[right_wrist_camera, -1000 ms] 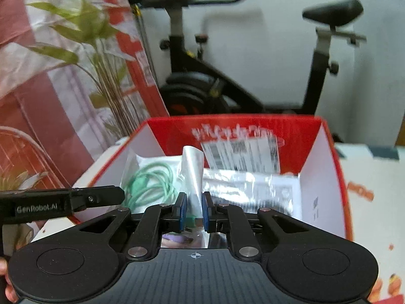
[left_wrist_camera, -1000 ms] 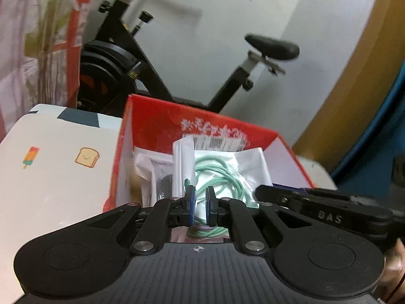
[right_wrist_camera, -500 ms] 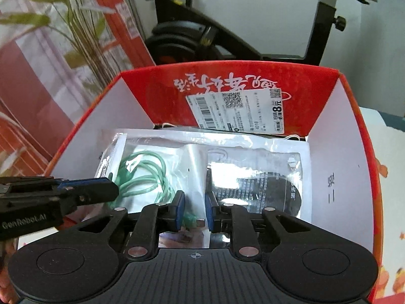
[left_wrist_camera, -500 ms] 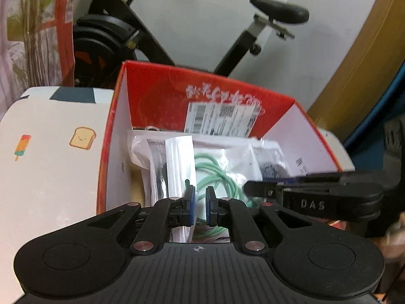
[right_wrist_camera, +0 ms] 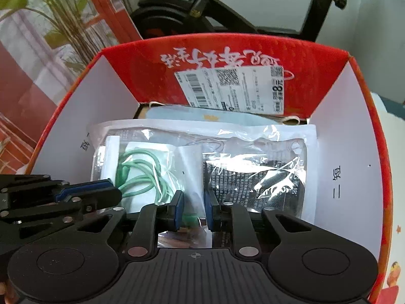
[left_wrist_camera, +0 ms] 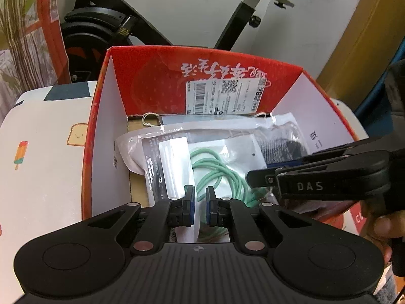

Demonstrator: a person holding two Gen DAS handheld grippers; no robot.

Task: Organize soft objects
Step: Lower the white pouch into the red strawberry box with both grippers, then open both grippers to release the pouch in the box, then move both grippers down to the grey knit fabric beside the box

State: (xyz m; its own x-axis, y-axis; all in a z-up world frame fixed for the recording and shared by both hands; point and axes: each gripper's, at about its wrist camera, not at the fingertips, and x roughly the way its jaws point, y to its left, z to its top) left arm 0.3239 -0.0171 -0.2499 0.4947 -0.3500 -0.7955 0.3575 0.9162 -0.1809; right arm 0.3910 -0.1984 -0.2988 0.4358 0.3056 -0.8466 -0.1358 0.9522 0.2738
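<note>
1. The right gripper [left_wrist_camera: 255, 177] bore the letters "DAS" on its side; the left gripper's [right_wrist_camera: 115, 193] own lettering could not be read.
2. A white shipping label [right_wrist_camera: 231, 88] with a barcode, a QR code and a large "8" was stuck to the red box's [right_wrist_camera: 255, 50] far wall, ahead of both jaws.
3. The left jaws were nearly closed, pinching the clear bag with the green cable [left_wrist_camera: 217, 174].
4. The right jaws stood slightly apart with the same bag's edge between them; whether they pressed it was unclear.
5. The bag sat inside the box, over a bag of dark fabric [right_wrist_camera: 255, 177].
6. A cartoon-printed tablecloth [left_wrist_camera: 43, 157] lay under the box; an exercise bike [left_wrist_camera: 106, 22] stood behind.
</note>
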